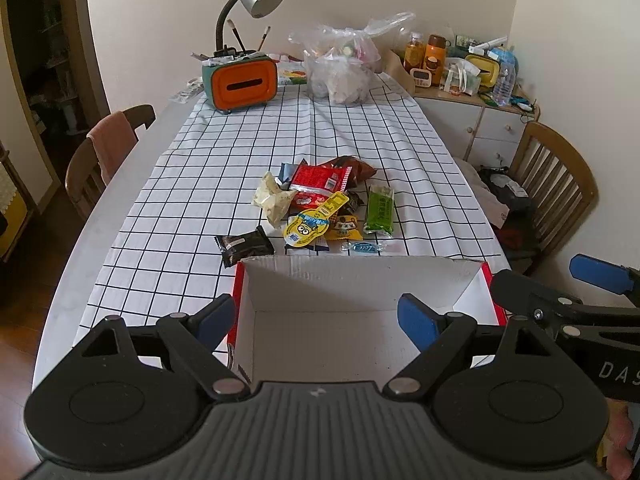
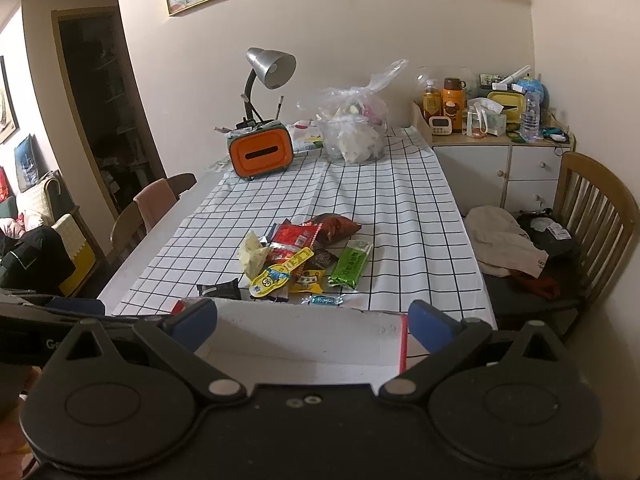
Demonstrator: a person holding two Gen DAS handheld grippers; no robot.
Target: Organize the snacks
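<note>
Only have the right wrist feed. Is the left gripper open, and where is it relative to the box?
Observer: The left gripper is open. Its fingers straddle the left wall of the box, one outside, one over the inside.
Operator: Anything in the box?
Observer: No. The floor that shows in the left wrist view is bare white card.
Operator: Black packet behind the rim?
Observer: The black packet lies flat on the tablecloth, just beyond the box's far left corner, outside it.
</note>
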